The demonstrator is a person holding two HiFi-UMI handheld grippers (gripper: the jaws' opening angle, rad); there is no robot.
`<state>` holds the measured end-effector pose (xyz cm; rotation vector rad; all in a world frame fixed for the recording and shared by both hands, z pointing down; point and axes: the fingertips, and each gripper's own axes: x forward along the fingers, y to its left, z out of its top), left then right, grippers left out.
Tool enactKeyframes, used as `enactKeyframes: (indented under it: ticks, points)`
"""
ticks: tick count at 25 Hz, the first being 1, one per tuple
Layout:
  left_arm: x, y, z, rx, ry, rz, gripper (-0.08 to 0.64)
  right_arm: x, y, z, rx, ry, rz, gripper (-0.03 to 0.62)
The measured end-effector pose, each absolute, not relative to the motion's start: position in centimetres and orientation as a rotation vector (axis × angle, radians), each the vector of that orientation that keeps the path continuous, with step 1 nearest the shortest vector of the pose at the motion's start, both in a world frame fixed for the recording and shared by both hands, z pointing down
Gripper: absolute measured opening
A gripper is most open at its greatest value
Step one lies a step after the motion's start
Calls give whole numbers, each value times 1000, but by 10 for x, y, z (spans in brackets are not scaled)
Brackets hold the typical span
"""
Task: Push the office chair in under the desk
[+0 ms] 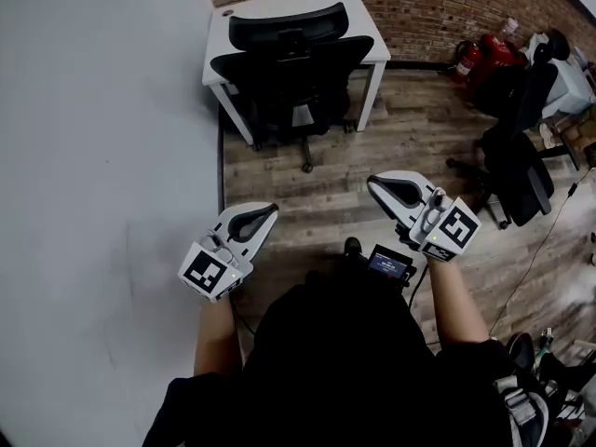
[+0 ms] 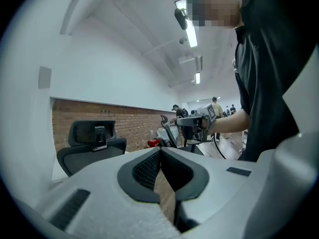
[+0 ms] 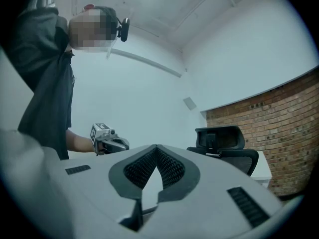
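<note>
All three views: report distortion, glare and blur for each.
Head view: fisheye bends the floorboards and brick wall; light is even, chair sharp. Left gripper view: dark round vignette, ceiling light blown out, left gripper soft up close. Right gripper view: same vignette, brick wall's top edge curved, right gripper blurred near the lens, chair crisp.

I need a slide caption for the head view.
Left gripper and right gripper, shut and empty, face the office chair at the desk.
</note>
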<state>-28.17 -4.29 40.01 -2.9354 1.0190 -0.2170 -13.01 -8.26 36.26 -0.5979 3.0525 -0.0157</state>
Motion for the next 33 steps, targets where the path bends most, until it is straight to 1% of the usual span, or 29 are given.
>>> enactKeyframes:
  ticks: [5,9,12,16,22,28,33]
  points:
    - [-311,-19,417,-2940,1035,-168,15,-142,-55,371,-621,3056,-45,6]
    - [-318,-19,412,-2952,1048,-91,15,-151,-43,372,-564,3116,-12,6]
    - [-307,-21,410,-2968,995,-71,15,-156,-40,368,-565,3118,20,6]
    - [-294,-17,417,-2991,913,-89,15,-158,-31,379,-583,3094,-38,6]
    - [-294,-16,424,-3031,918,-85,15,-133,-17,383,-649,3067,-43,6]
    - [-264,-21,422,-3043,794,-66,15,-124,-10,386,-699,3072,-2,6]
    - [-258,-21,425,-3049,765,-62,15,-131,-10,368,-659,3008,6,6]
